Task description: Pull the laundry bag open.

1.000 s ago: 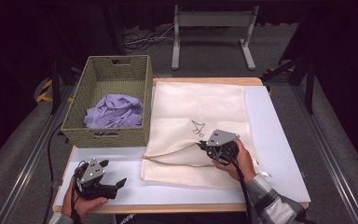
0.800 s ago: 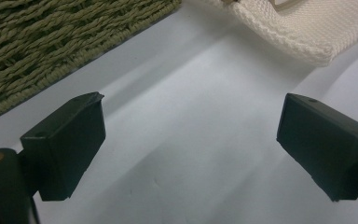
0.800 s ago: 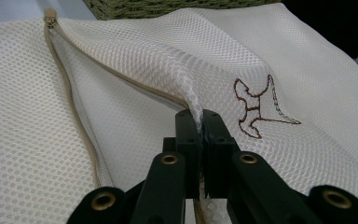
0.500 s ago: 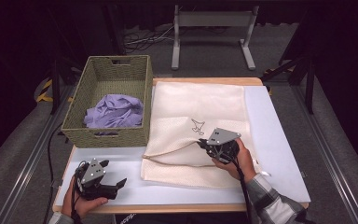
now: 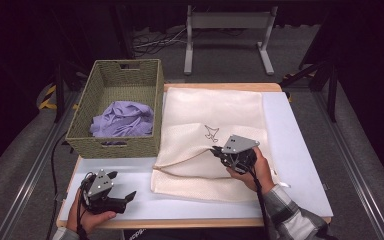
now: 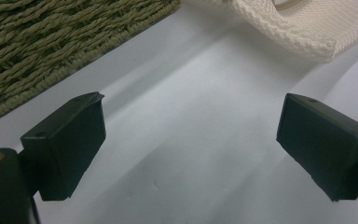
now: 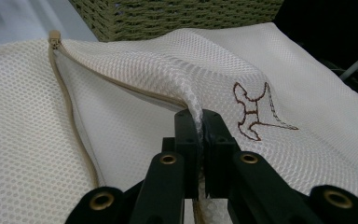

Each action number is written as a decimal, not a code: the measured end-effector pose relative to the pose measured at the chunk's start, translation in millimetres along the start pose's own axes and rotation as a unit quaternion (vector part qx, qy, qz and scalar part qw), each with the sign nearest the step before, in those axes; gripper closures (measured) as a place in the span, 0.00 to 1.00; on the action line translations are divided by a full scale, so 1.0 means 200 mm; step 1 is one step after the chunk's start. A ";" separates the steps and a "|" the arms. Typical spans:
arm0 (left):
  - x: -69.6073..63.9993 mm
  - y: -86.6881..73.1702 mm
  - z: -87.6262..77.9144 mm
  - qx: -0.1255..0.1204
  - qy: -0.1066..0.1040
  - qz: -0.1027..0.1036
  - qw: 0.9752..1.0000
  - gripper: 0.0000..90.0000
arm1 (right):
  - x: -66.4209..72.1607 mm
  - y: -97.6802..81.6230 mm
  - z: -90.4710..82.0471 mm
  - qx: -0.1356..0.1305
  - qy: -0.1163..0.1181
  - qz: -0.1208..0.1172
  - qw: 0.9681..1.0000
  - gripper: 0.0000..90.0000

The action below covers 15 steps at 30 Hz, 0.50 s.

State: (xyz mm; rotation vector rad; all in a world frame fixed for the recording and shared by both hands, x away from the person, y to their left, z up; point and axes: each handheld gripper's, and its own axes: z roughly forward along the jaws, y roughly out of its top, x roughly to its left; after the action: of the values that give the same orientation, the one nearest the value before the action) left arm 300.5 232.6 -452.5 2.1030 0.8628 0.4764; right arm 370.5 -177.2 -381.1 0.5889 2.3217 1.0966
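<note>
At table centre, right gripper (image 5: 216, 153) clamps mesh bag (image 5: 210, 107) fold; left gripper (image 5: 130, 196), seven o'clock, gapes empty over table (image 5: 300, 150).

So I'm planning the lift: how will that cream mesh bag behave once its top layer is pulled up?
Probably floppy: the mesh bag already drapes in a soft ridge where the right gripper pinches it. It looks light, thin netting. The lower layer will likely stay flat, so the zipper mouth should gape.

Woven basket (image 5: 130, 145) with purple cloth (image 5: 122, 120) on white table (image 5: 300, 165)
</note>
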 end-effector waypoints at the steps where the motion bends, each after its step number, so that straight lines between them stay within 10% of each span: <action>1: 0.00 0.00 0.00 0.001 -0.001 0.000 1.000 0.10 | 0.00 0.00 0.00 -0.002 0.000 0.000 1.000 0.97; 15: 0.00 0.00 0.00 0.000 -0.003 0.000 1.000 0.09 | -0.01 0.03 -0.03 -0.015 -0.006 -0.006 1.000 0.97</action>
State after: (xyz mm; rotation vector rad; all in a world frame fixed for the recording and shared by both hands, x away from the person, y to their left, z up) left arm 300.6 232.9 -452.7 2.1038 0.8598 0.4701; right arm 368.7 -177.6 -372.7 0.5694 2.2910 1.1179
